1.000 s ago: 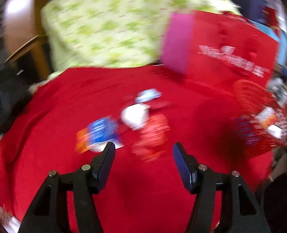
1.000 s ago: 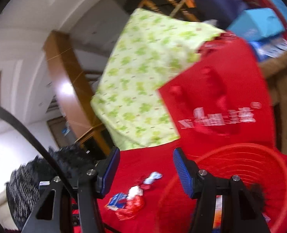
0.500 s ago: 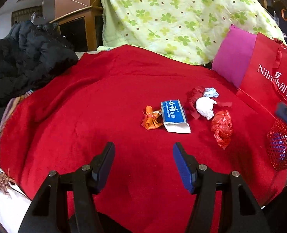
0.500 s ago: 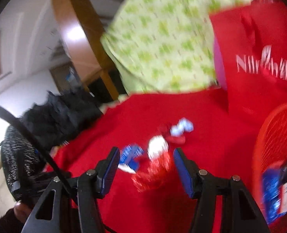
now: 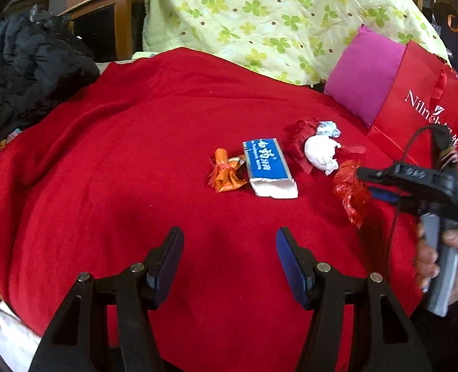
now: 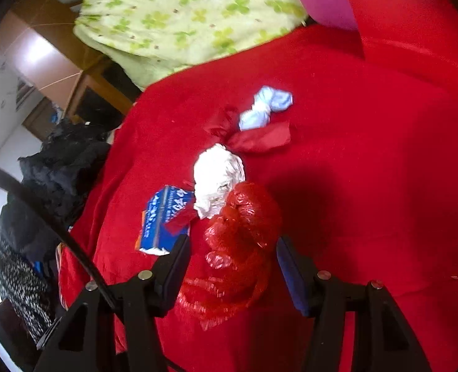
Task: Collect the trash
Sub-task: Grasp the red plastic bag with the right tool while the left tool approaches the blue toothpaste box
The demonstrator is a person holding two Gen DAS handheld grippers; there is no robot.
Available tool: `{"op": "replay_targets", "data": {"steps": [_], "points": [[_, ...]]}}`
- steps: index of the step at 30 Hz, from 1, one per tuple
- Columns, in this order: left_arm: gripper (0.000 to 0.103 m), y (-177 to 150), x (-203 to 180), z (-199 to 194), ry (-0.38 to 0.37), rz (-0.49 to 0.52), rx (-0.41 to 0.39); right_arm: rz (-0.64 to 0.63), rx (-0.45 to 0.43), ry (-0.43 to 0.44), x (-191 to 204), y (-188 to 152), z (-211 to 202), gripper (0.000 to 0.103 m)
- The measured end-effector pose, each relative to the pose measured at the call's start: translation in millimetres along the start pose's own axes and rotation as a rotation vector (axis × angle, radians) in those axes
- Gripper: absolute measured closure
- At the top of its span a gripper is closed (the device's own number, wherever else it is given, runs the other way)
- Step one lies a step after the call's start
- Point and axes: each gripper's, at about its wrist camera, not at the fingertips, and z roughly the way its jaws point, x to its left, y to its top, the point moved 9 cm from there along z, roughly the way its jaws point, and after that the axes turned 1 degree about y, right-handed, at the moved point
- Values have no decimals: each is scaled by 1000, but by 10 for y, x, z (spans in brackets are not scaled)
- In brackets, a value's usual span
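Right wrist view: your right gripper (image 6: 230, 248) stands with jaws apart around the crumpled red plastic bag (image 6: 238, 241), pads not pressing it.
At twelve o'clock lies the white paper wad (image 6: 218, 179); at ten o'clock, the blue carton (image 6: 162, 217). Your left gripper (image 5: 229, 248) hangs spread and empty over the red blanket (image 5: 105, 161), the orange wrapper (image 5: 226, 175) at twelve.

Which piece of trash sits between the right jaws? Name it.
The crumpled red plastic bag. It lies between the open jaws of the right gripper; the white paper wad and blue packet lie beyond them.
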Motion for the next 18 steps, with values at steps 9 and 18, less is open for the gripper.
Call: {"op": "replay_targets", "data": {"steps": [9, 18], "points": [[35, 350, -304, 431, -77, 55, 57, -47, 25, -32, -22, -66, 114, 57], [31, 529, -480, 1099, -88, 53, 184, -119, -67, -24, 7, 26, -285, 59]]}}
